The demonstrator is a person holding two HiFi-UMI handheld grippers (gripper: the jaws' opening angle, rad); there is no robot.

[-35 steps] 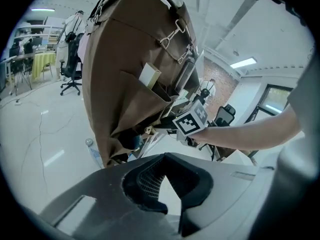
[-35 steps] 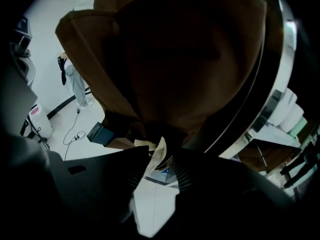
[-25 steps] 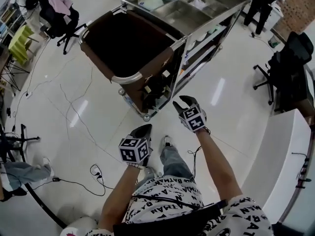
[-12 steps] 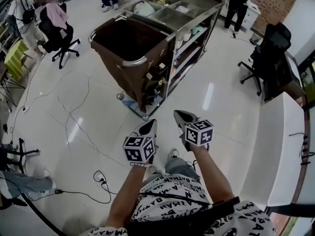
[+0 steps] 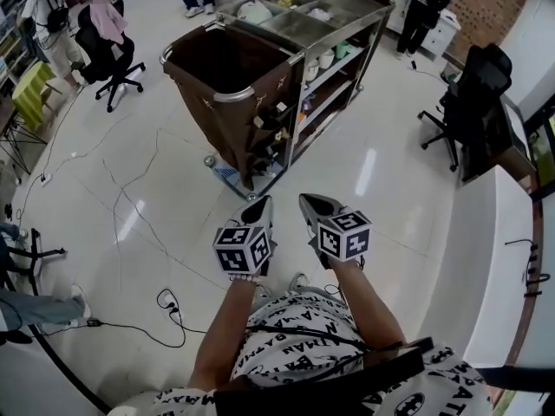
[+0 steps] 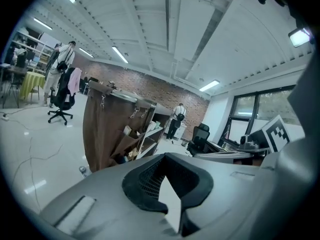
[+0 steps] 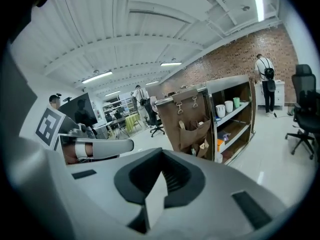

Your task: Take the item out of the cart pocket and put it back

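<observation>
The housekeeping cart (image 5: 342, 26) stands a few steps ahead on the glossy floor, with a brown fabric bag (image 5: 227, 63) hung on its near end. Brown pockets (image 5: 269, 126) with small items in them hang on the bag's side; they also show in the right gripper view as pockets (image 7: 196, 133) and in the left gripper view as pockets (image 6: 125, 143). My left gripper (image 5: 258, 211) and right gripper (image 5: 312, 206) are held side by side in front of the person's body, well short of the cart. Both are shut with nothing between the jaws.
Cables (image 5: 130, 206) trail over the floor at left. Black office chairs stand at the right (image 5: 473, 102) and back left (image 5: 108, 55). A white counter (image 5: 486, 258) runs along the right. People stand beyond the cart (image 5: 425, 7) and at the far left.
The cart now lies farther from me and both grippers have drawn back toward the body. The right gripper's jaws, apart a second ago, have closed.
</observation>
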